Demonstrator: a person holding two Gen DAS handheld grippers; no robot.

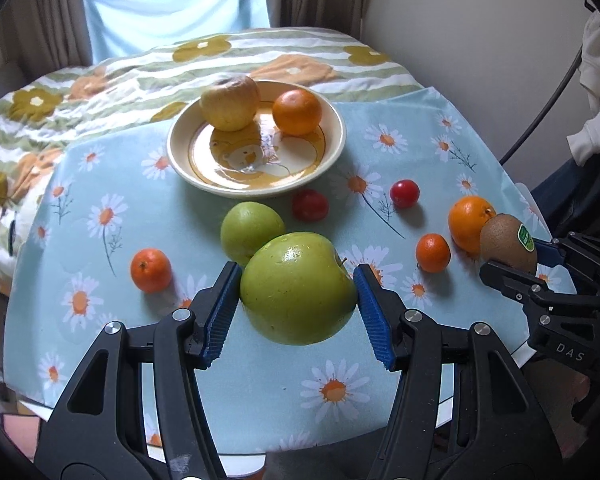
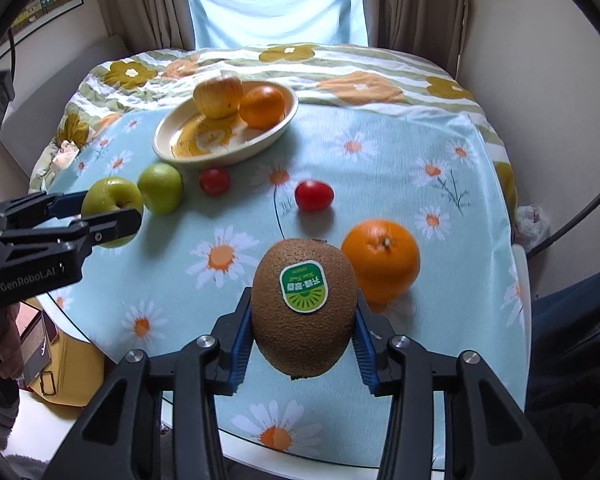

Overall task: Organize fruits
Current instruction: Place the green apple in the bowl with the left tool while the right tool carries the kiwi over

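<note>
My left gripper (image 1: 298,286) is shut on a big green apple (image 1: 298,286), held over the near part of the table; it also shows in the right wrist view (image 2: 112,204). My right gripper (image 2: 304,320) is shut on a brown kiwi (image 2: 304,308) with a green sticker, also in the left wrist view (image 1: 508,242). A cream plate (image 1: 332,148) at the back holds a yellow apple (image 1: 230,102) and an orange (image 1: 297,112).
On the daisy tablecloth (image 1: 260,380) lie a second green apple (image 1: 250,228), two red cherry tomatoes (image 1: 310,205) (image 1: 405,193), an orange (image 1: 468,222) and two small mandarins (image 1: 151,270) (image 1: 433,252). A quilt-covered bed (image 1: 100,92) lies behind.
</note>
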